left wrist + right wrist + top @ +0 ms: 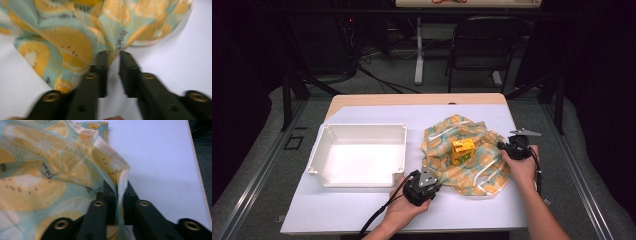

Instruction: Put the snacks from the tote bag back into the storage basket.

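The cloth [467, 157] — pale teal, printed with orange citrus slices — lies rumpled and spread on the table's right half, edges puckered upward. A small yellow carton [461, 151] stands upright on its middle — slightly turned.

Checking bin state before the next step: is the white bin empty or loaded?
Empty. The high view shows the white bin with a bare floor; the yellow carton stands on the citrus-print cloth beside it.

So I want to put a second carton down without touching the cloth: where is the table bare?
Bare patches: the white table in front of the white bin, and the strip behind the bin and the citrus-print cloth. The right side is crowded: cloth, yellow carton and both grippers at its edges.
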{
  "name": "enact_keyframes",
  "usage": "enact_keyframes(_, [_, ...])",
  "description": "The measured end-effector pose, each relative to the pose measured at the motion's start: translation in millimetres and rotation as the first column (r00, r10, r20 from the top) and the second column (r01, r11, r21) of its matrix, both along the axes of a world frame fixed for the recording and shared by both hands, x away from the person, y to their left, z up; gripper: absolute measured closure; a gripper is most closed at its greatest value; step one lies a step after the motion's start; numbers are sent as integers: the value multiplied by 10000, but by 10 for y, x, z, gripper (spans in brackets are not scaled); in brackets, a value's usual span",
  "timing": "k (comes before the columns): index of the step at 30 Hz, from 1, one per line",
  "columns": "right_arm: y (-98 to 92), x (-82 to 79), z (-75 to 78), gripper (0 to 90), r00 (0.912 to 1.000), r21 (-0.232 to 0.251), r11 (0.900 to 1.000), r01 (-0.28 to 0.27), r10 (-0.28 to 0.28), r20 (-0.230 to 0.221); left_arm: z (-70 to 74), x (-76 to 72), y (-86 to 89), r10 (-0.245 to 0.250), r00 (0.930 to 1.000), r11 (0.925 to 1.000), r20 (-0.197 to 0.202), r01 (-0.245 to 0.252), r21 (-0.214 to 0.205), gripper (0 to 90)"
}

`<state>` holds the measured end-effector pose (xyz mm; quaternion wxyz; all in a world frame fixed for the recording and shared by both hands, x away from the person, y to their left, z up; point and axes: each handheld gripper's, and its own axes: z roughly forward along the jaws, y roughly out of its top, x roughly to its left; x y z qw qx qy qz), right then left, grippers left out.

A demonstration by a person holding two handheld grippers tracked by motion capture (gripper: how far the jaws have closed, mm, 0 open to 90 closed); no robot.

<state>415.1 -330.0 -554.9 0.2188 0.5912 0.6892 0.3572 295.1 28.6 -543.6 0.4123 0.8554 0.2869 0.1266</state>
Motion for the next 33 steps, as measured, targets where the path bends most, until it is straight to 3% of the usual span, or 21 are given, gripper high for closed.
enact_keyframes(1, [0,0,0,769,10000,0,10000,0,0,0,0,0,0,0,10000,10000,0,0,0,603])
enact_keyframes(2, [-7,-35,50,617,9994,140,9999,25,-30,344,68,-11,38,102,9999,9995,22,-101,-311,544])
enact_keyframes(5, [-23,-104,165,488,9965,400,9992,69,-103,830,279,-31,144,380,9978,9945,545,-324,-999,475])
enact_keyframes(6, [-23,-104,165,488,9965,400,9992,69,-103,830,279,-31,144,380,9978,9945,545,-324,-999,453])
enact_keyframes(8, [-38,-197,305,395,9921,523,9986,-50,-16,1256,387,-24,183,550,9953,9917,797,-451,-1206,430])
enact_keyframes(11, [-57,-293,434,351,9877,662,9977,-168,63,1560,560,48,228,1138,9869,9833,1146,-954,-1552,402])
enact_keyframes(12, [-53,-325,470,345,9858,757,9969,-195,65,1677,560,48,228,1138,9869,9833,1146,-954,-1552,391])
enact_keyframes(14, [-31,-395,544,338,9812,772,9964,-363,209,1919,617,124,235,1729,9783,9750,1137,-1537,-1603,381])
enact_keyframes(16, [14,-463,618,322,9762,679,9960,-589,432,2125,648,223,234,2300,9674,9620,1061,-2095,-1753,372])
enact_keyframes(17, [48,-492,651,304,9733,645,9953,-718,558,2225,656,311,226,2633,9584,9498,1102,-2376,-2034,374])
enact_keyframes(18, [95,-517,678,282,9703,667,9946,-801,624,2339,651,350,213,2808,9532,9435,1122,-2528,-2143,375])
enact_keyframes(19, [95,-517,678,282,9703,667,9946,-801,624,2339,651,350,213,2808,9532,9435,1122,-2528,-2143,378])
enact_keyframes(20, [140,-536,704,265,9683,627,9938,-923,749,2383,641,398,190,2961,9499,9369,996,-2686,-2239,378])
enact_keyframes(21, [201,-555,728,246,9656,700,9905,-1180,980,2409,631,428,172,3014,9488,9351,951,-2745,-2243,379])
enact_keyframes(22, [296,-569,749,221,9634,700,9853,-1560,1362,2310,593,502,109,3209,9437,9332,805,-3005,-1973,381])
enact_keyframes(27, [456,-566,706,240,9650,585,9809,-1856,1708,1989,508,594,1,3568,9329,9267,495,-3467,-1452,481])
enact_keyframes(28, [491,-550,635,322,9712,633,9813,-1820,1693,1675,467,602,-34,3412,9393,9315,363,-3326,-1472,629])
enact_keyframes(30, [497,-546,604,360,9732,656,9814,-1802,1682,1568,445,603,-56,3361,9412,9343,336,-3287,-1377,724])
enact_keyframes(31, [507,-528,499,450,9809,604,9854,-1590,1507,1227,391,603,-97,3357,9417,9368,223,-3313,-1124,767])
enact_keyframes(32, [507,-528,499,450,9809,604,9854,-1590,1507,1227,391,603,-97,3357,9417,9368,223,-3313,-1124,791])
enact_keyframes(33, [503,-515,406,550,9824,609,9846,-1637,1570,1013,353,600,-116,3326,9430,9385,101,-3299,-1020,821])
